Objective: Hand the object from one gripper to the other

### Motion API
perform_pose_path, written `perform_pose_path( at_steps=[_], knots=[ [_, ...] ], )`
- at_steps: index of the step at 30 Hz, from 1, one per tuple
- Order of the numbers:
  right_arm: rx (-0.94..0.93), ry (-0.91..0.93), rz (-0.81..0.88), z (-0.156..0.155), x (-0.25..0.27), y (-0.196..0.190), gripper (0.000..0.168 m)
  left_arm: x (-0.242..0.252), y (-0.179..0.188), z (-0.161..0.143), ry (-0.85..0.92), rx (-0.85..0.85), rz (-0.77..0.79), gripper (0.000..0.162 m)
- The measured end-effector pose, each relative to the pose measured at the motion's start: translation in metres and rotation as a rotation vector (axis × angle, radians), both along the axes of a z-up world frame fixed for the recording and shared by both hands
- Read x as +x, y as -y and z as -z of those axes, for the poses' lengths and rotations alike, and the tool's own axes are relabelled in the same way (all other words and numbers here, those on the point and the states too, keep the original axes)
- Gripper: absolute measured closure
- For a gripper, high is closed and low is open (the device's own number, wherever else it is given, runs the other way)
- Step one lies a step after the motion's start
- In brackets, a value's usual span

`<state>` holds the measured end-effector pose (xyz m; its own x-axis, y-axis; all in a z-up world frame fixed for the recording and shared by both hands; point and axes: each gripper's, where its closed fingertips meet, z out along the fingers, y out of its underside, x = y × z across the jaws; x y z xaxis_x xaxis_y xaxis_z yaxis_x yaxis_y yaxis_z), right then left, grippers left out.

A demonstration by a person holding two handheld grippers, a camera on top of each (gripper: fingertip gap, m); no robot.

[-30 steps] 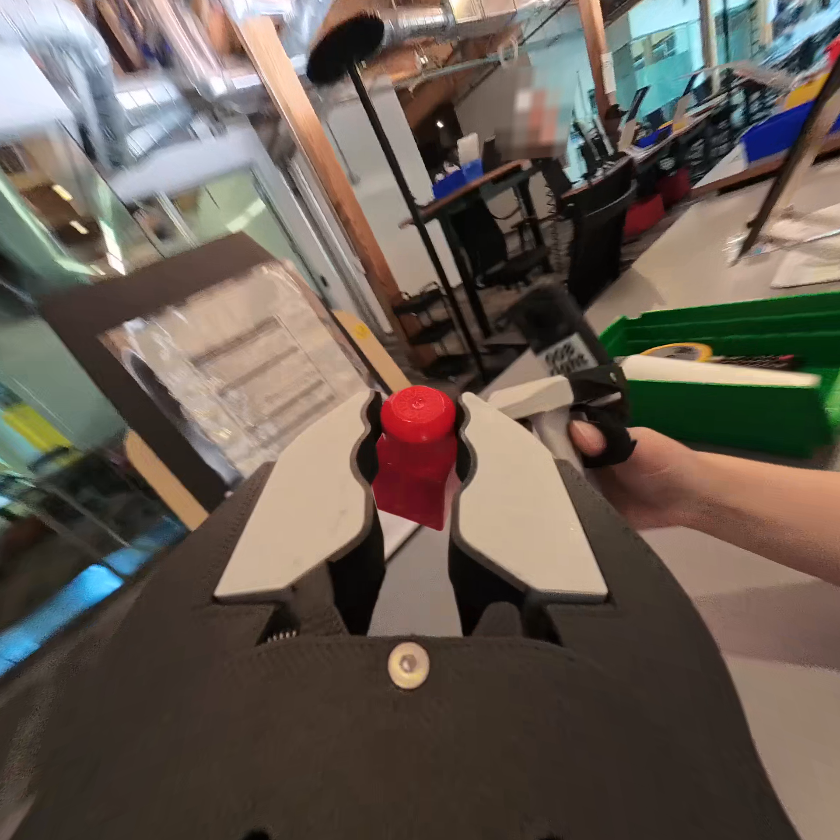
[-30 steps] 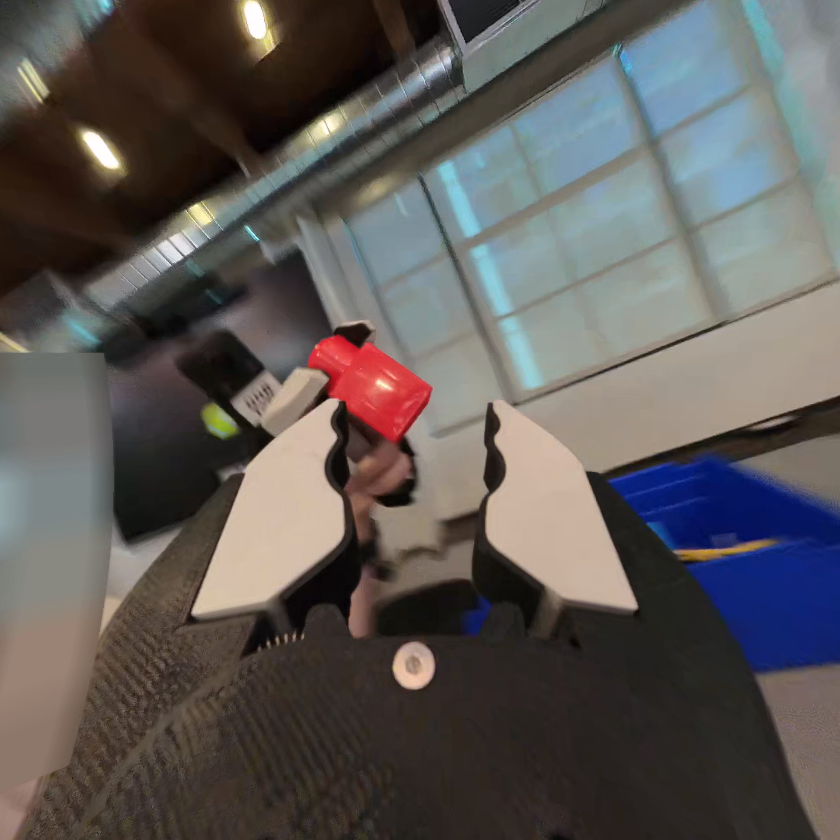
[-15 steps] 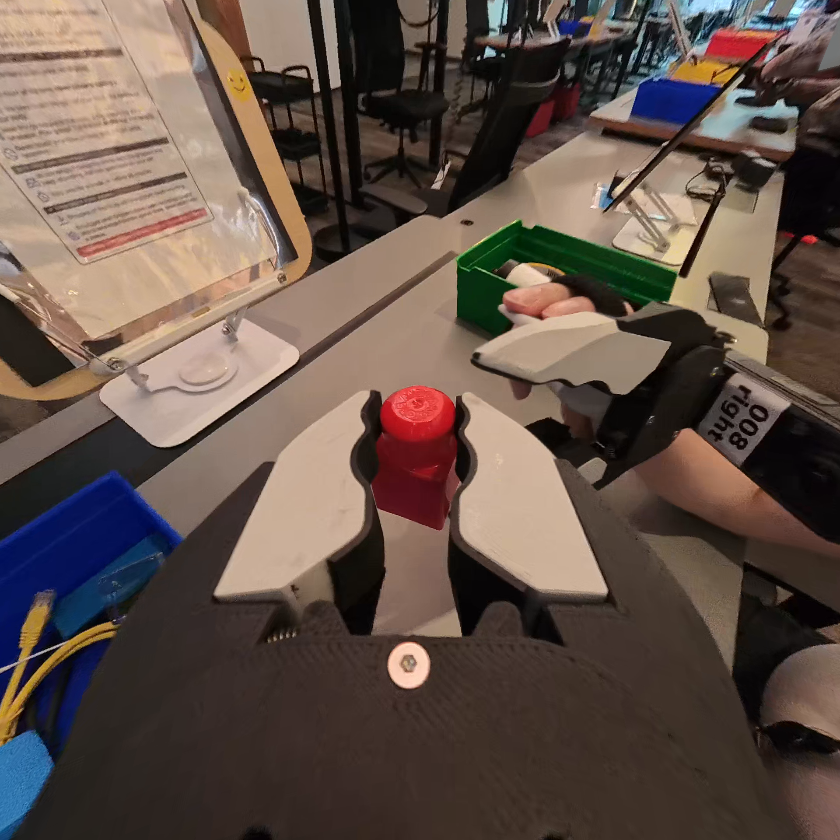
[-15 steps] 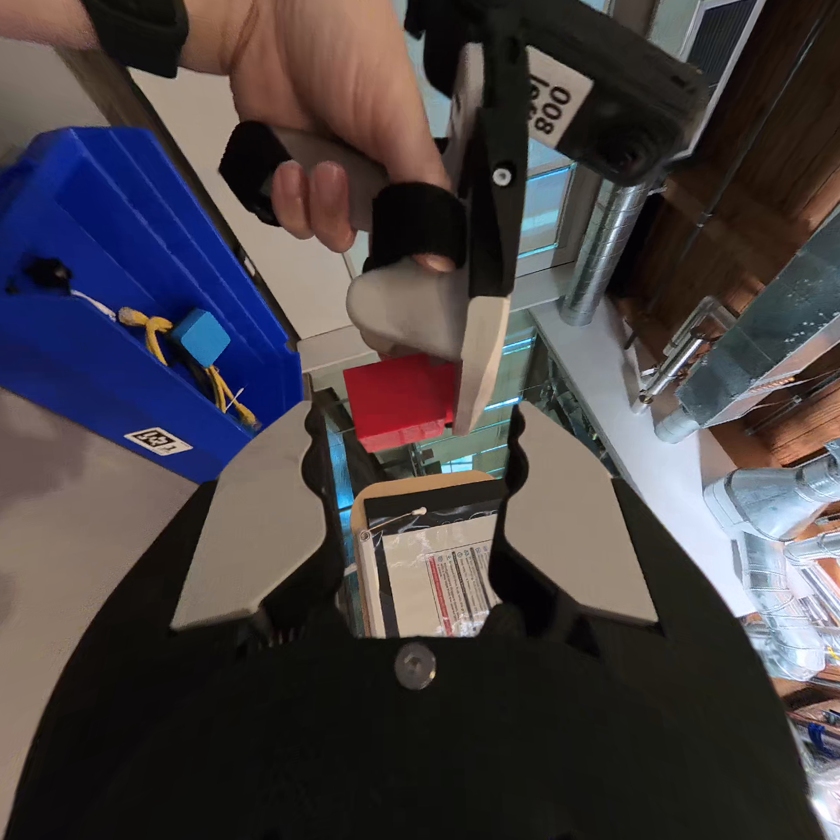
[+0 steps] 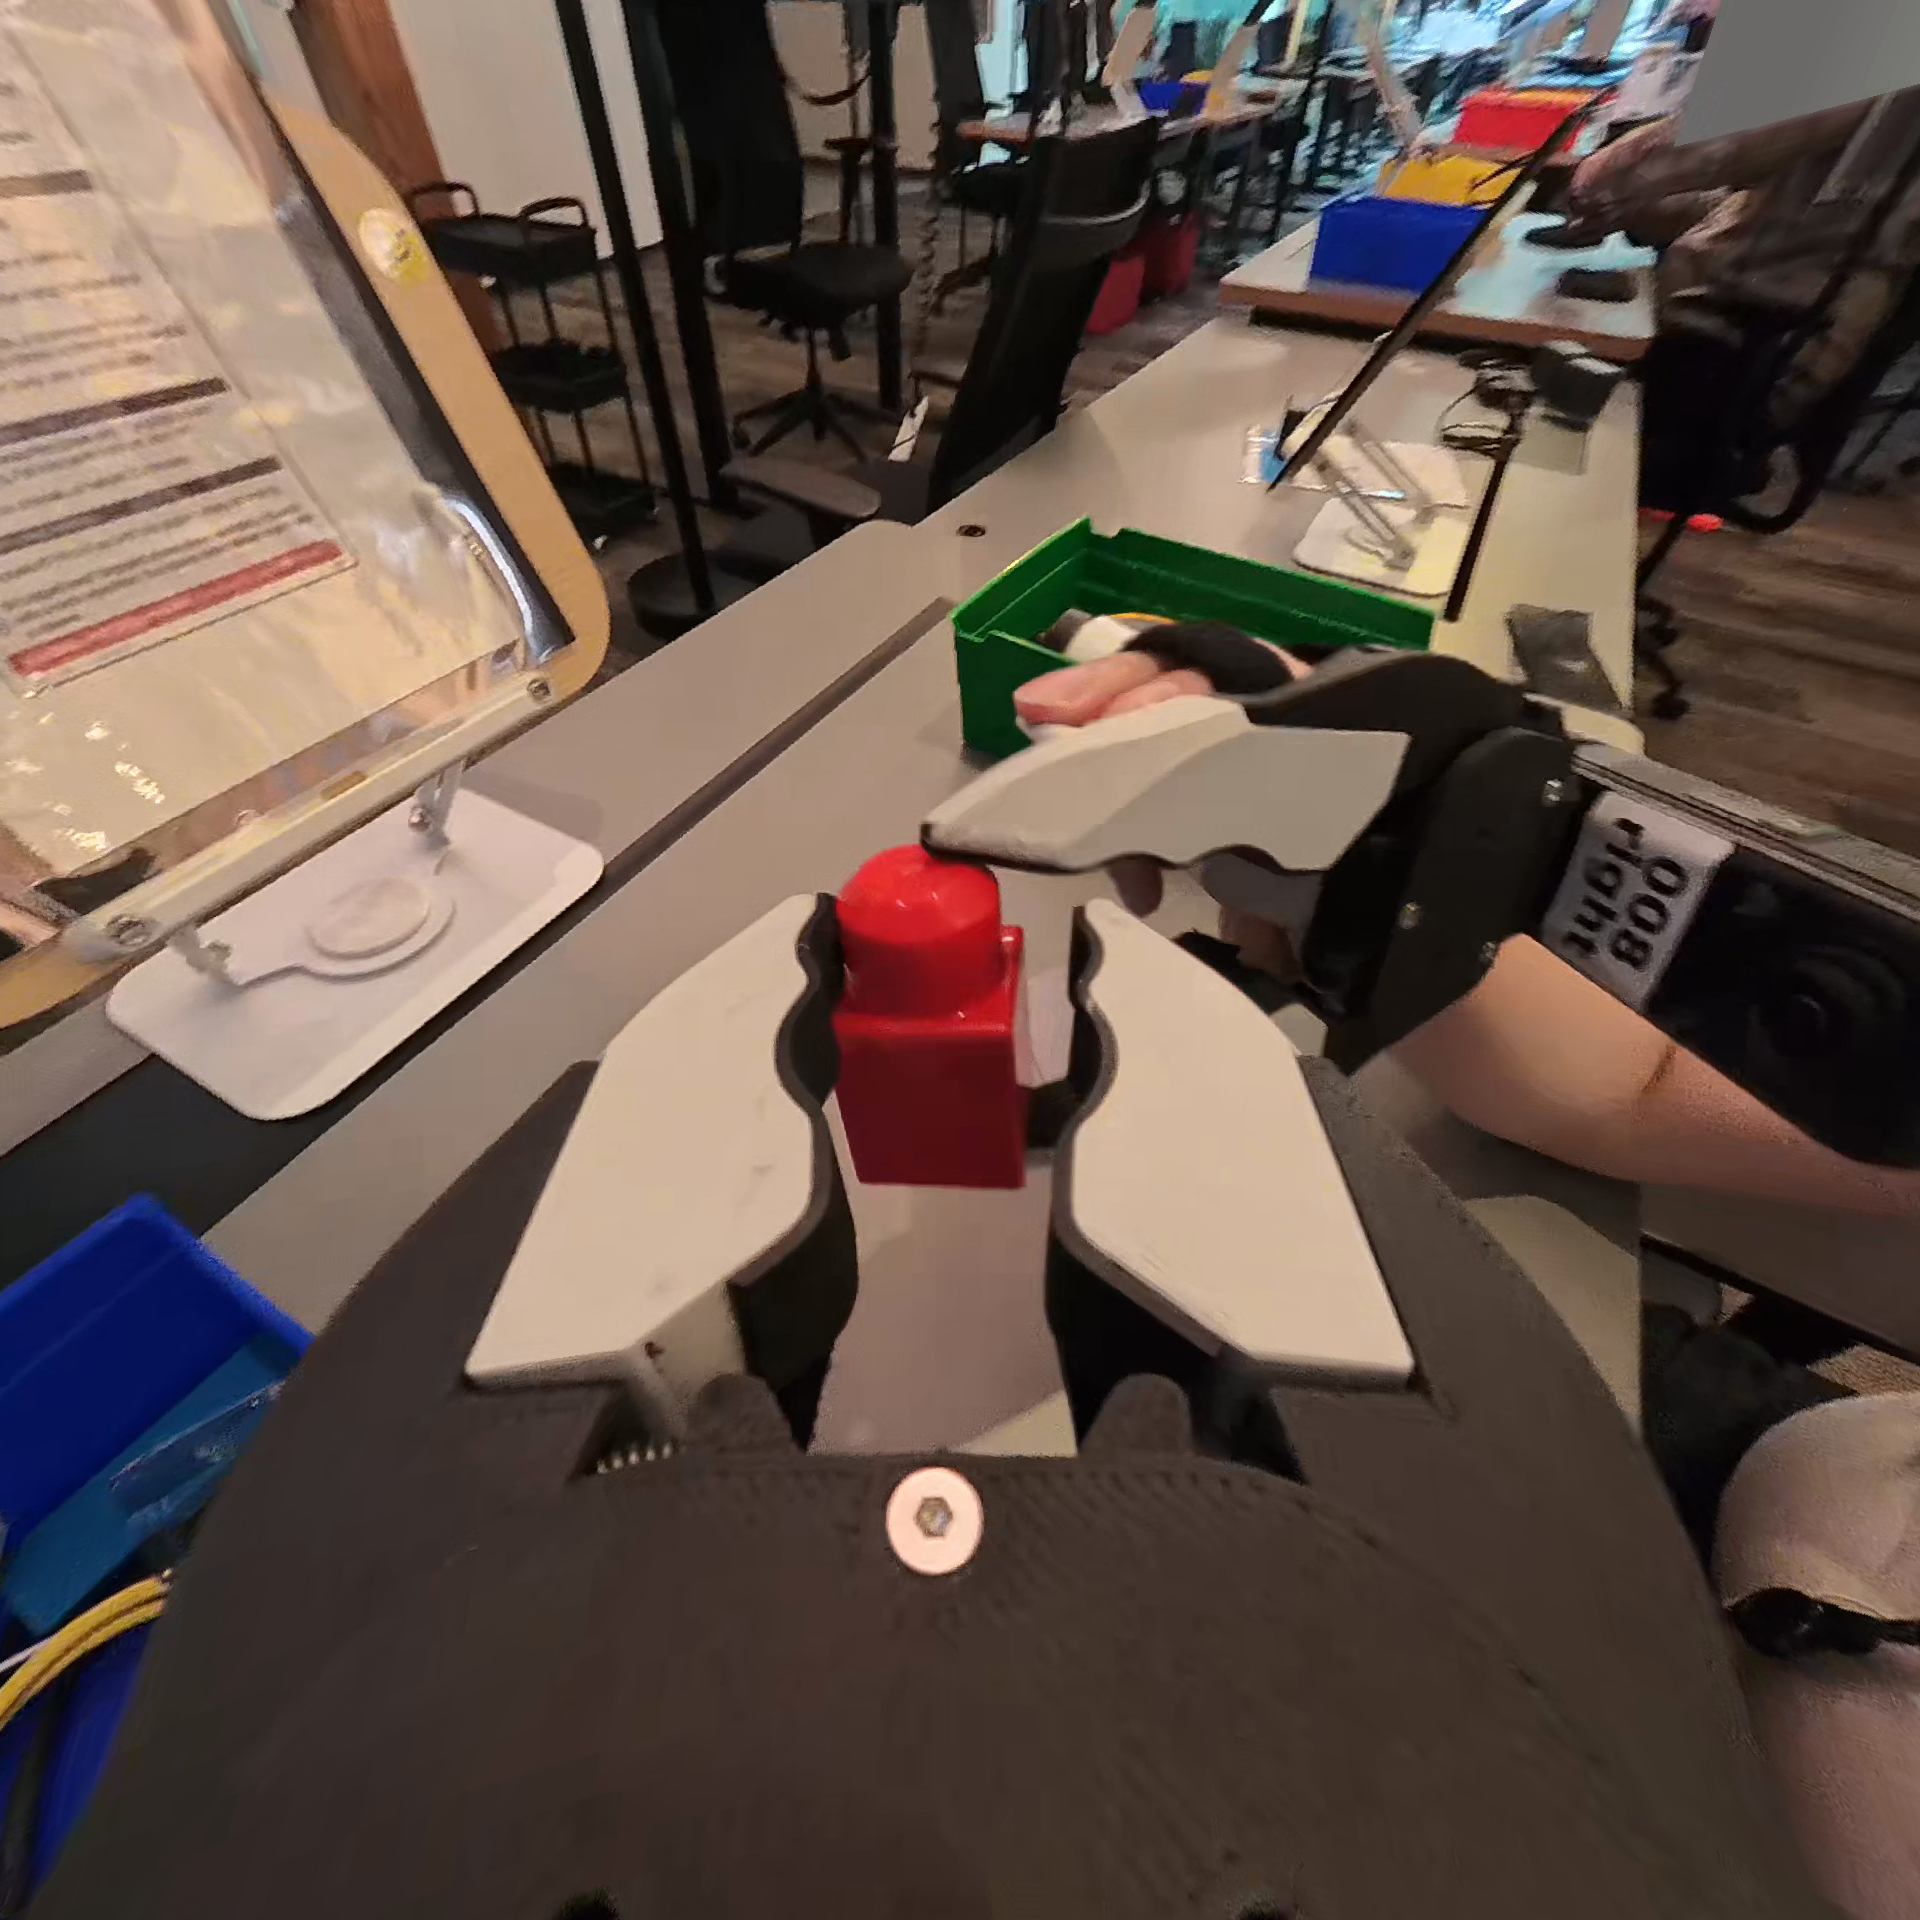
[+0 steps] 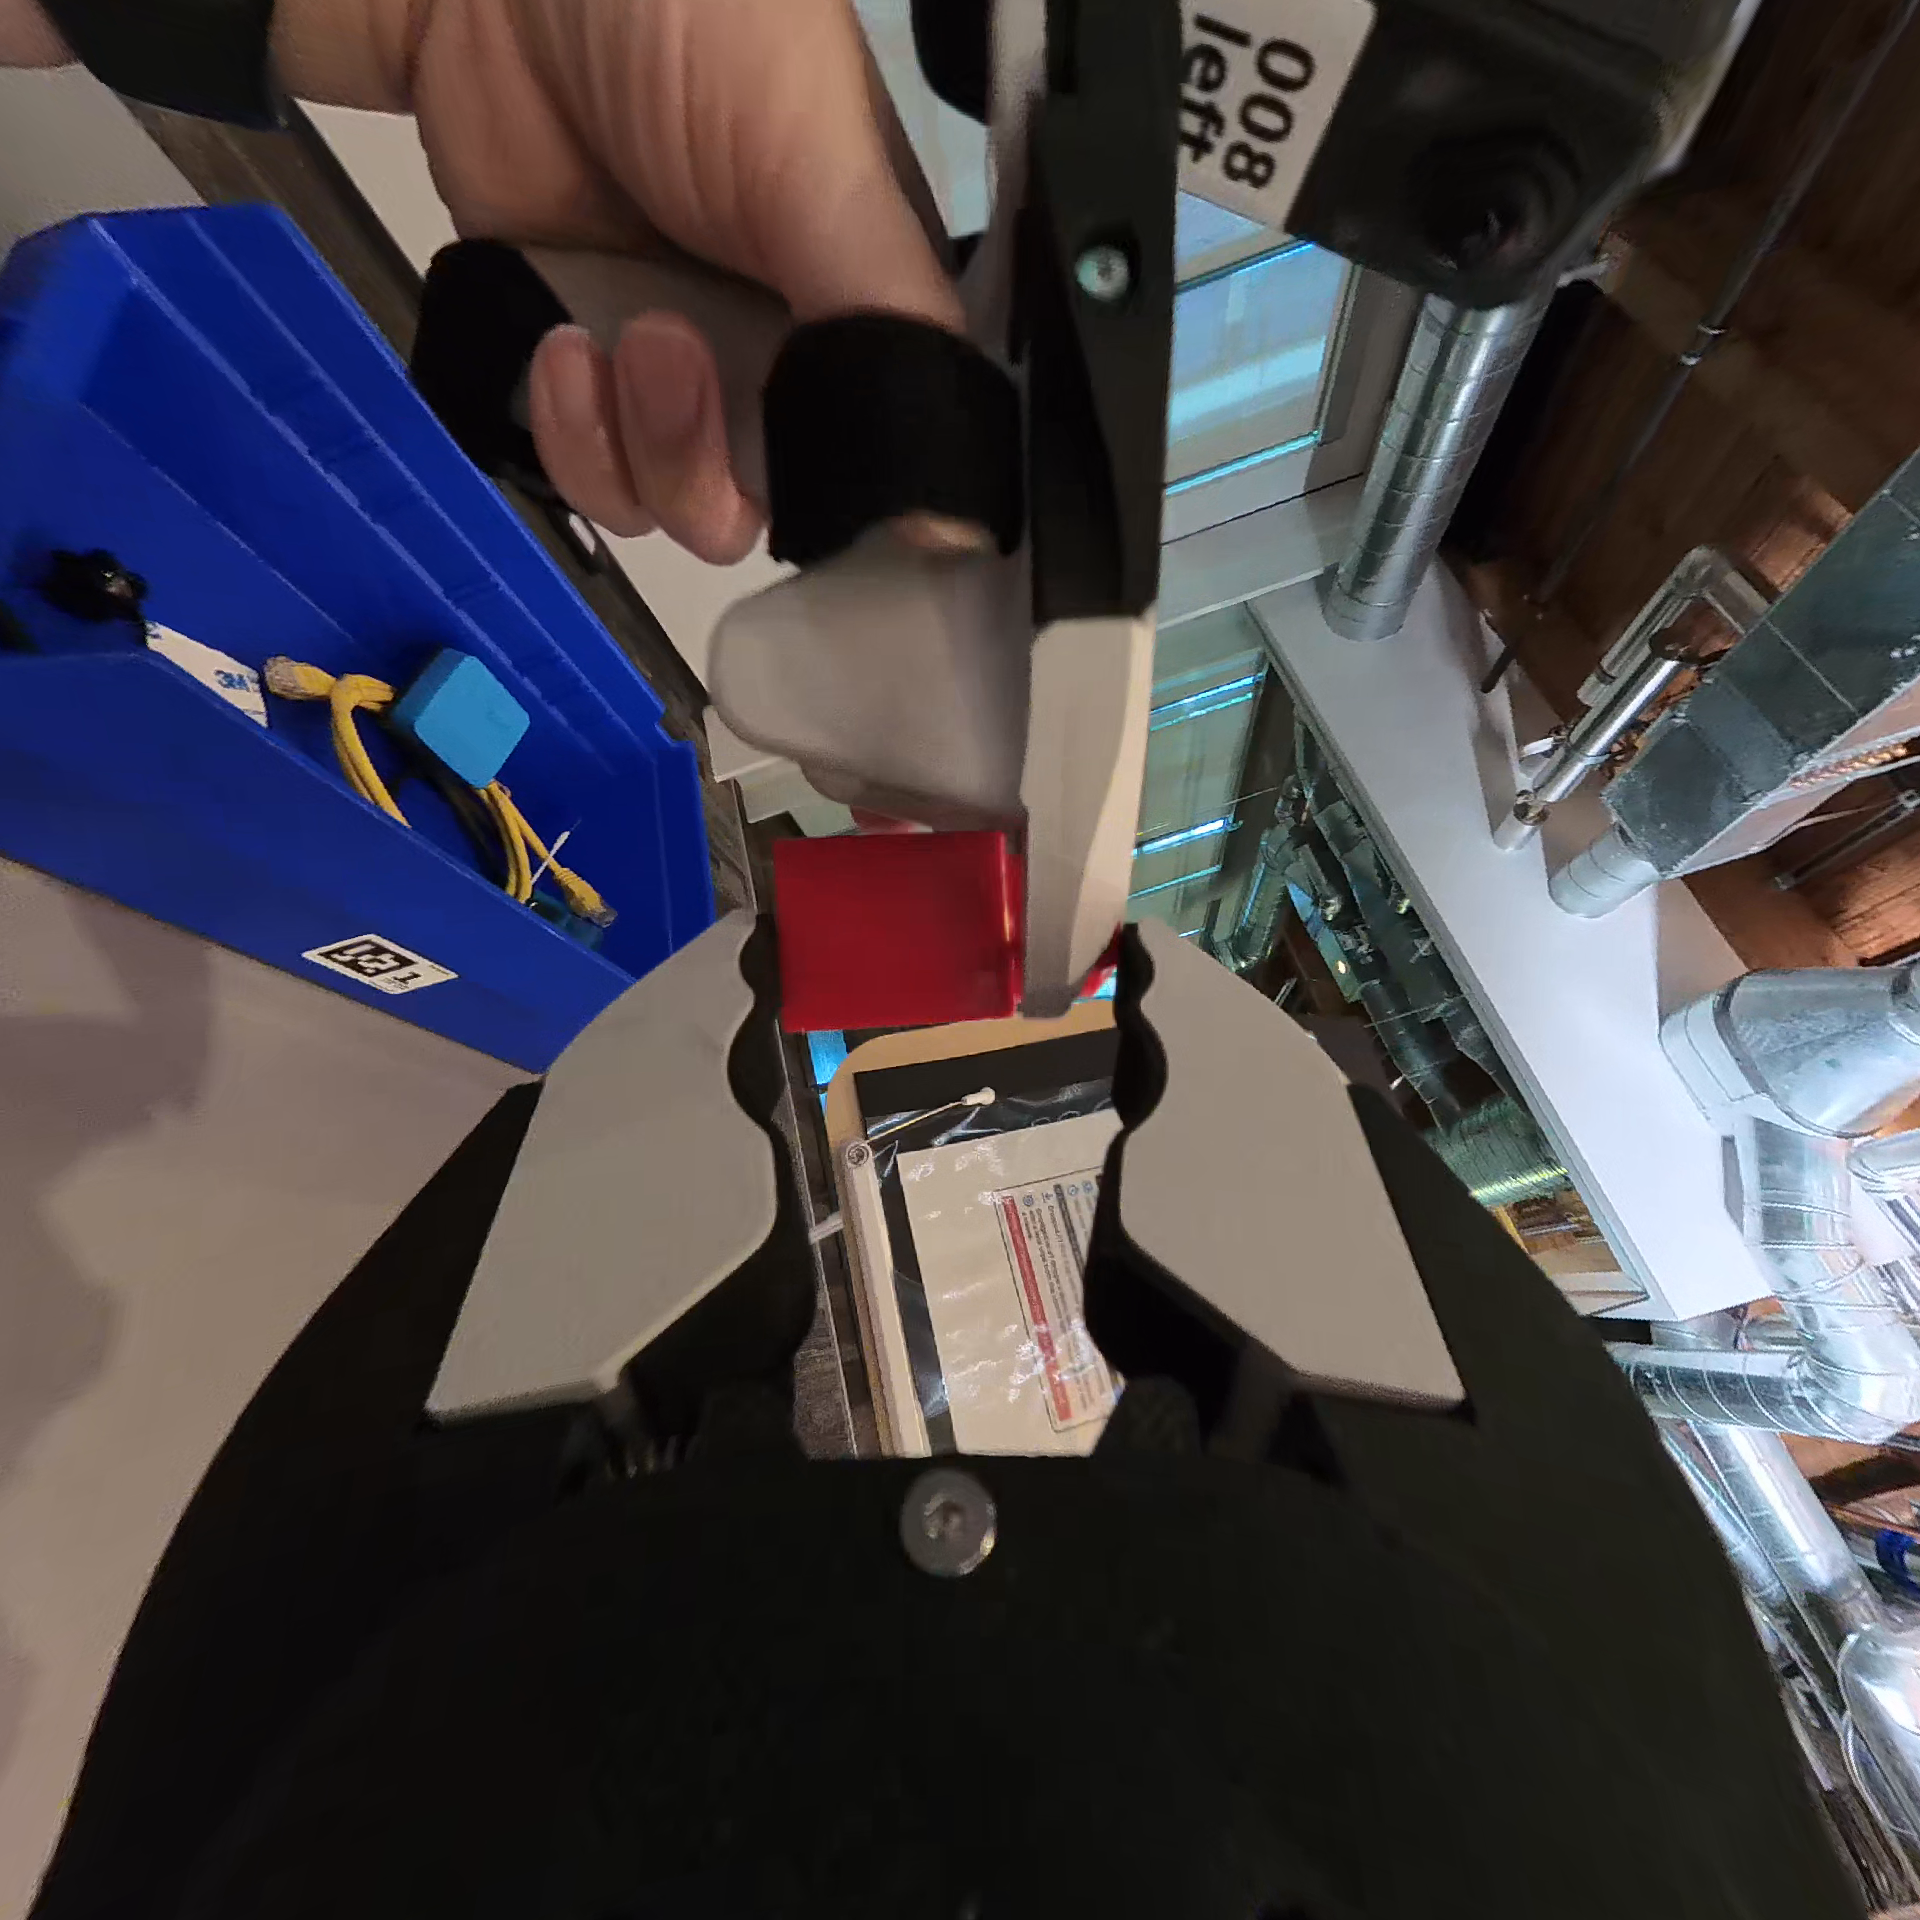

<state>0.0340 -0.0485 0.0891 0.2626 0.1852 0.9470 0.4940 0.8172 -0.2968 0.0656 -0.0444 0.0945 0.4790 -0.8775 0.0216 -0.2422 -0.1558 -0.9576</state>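
Mid-handover: block (image 5: 930, 1049) looks pinched end to end by the right gripper (image 6: 938, 935). Left gripper (image 5: 948, 925) is parted slightly around it, with a gap on its right. Next, the block needs pulling straight clear.

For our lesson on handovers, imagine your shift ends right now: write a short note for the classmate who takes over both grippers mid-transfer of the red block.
Left gripper: open; a gap shows between its right finger and the red block.
Right gripper: in from the side, one finger on the block's round top. The other finger is hidden, so a firm grip cannot be confirmed.
Block: in the air above the grey table, between both grippers' fingers.
Done: grippers brought together, left jaws parted.
Left to do: confirm the right gripper's hold, then draw the left gripper away.
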Motion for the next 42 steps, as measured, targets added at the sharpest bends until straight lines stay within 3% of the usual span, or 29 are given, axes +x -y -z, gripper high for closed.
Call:
perform_pose_path(
  at_steps=[5,7,9,13,18,21,23,27,33,37,42],
  knots=[
    [-0.023,-0.13,-0.036,-0.024,0.016,0.003,0.106,-0.005,0.014,-0.02,0.098,0.063,0.063,0.103],
    [-0.104,-0.242,-0.141,-0.038,0.022,0.012,0.106,-0.007,0.024,-0.034,0.179,0.094,0.117,0.102],
    [-0.274,-0.379,-0.333,-0.054,0.027,0.026,0.106,-0.01,0.034,-0.051,0.265,0.149,0.164,0.098],
    [-0.781,-0.584,-0.723,-0.076,0.039,0.038,0.106,-0.021,0.031,-0.073,0.255,0.451,0.028,0.09],
    [-1.235,-0.811,-0.849,-0.083,0.048,0.009,0.106,-0.013,0.059,-0.091,0.224,0.729,0.022,0.092],
    [-1.406,-0.844,-0.904,-0.079,0.046,0.003,0.106,-0.01,0.058,-0.093,0.127,0.907,-0.093,0.106],
    [-1.381,-0.86,-0.912,-0.08,0.045,0.003,0.106,-0.009,0.05,-0.093,0.078,0.923,-0.18,0.118],
    [-1.177,-0.88,-0.829,-0.083,0.047,0.005,0.106,0.006,0.047,-0.087,0.095,0.74,-0.15,0.114],
    [-0.995,-0.917,-0.752,-0.091,0.056,0.008,0.106,0.011,0.036,-0.084,0.077,0.645,-0.242,0.124],
    [-1.001,-0.949,-0.773,-0.096,0.062,0.009,0.106,0.011,0.033,-0.084,0.033,0.682,-0.296,0.125],
    [-1.069,-0.966,-0.795,-0.096,0.062,0.007,0.106,0.02,0.042,-0.083,-0.021,0.772,-0.267,0.114]
  ],
)
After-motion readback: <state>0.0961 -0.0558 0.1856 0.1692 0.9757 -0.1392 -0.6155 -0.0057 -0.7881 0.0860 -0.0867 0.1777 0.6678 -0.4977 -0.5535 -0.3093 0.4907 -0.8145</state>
